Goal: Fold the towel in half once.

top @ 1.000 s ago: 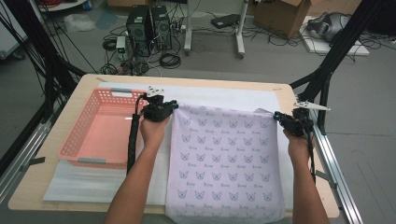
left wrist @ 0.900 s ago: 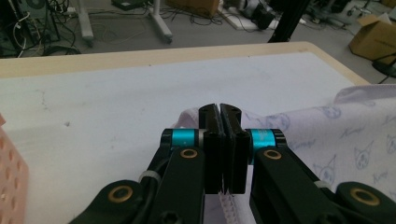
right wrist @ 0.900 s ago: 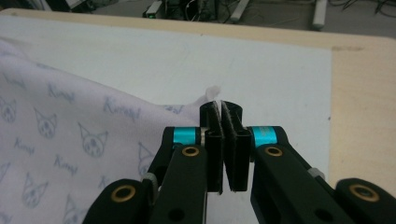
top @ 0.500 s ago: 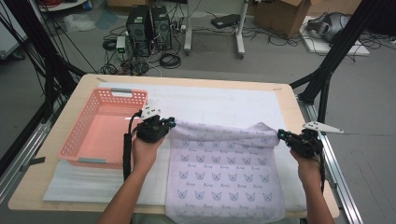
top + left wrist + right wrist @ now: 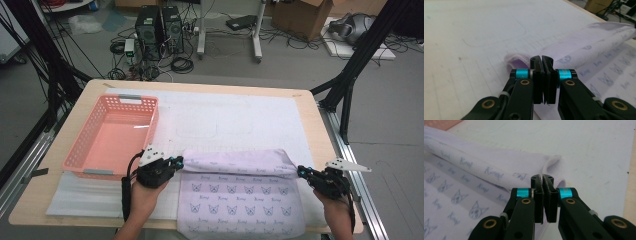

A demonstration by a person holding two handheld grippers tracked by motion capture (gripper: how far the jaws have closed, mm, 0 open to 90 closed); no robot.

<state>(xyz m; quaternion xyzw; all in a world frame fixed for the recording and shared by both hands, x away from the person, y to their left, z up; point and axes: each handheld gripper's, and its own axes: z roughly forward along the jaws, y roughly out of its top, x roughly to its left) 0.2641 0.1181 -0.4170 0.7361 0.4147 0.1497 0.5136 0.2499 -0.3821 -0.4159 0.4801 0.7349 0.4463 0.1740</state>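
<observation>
A lavender cloth (image 5: 240, 197) printed with small cat faces lies on the white mat near the table's front edge. Its far edge is lifted and doubled back toward me as a rolled fold (image 5: 235, 162). My left gripper (image 5: 179, 162) is shut on the fold's left corner, and my right gripper (image 5: 301, 171) is shut on its right corner. In the left gripper view the jaws (image 5: 541, 58) are pressed together with the hemmed cloth corner (image 5: 516, 60) just behind them. The right gripper view shows the jaws (image 5: 542, 178) clamped together at the cloth's corner (image 5: 554, 163).
A pink plastic basket (image 5: 131, 99) stands at the left of the table, just beyond my left hand. A white mat (image 5: 225, 115) covers most of the wooden tabletop (image 5: 92, 90). A black frame post (image 5: 345, 95) rises at the right edge.
Both hands have drawn back toward the front edge and sunk a little, pulling the cloth's far edge over the rest. The flat cloth now has a rolled fold.
</observation>
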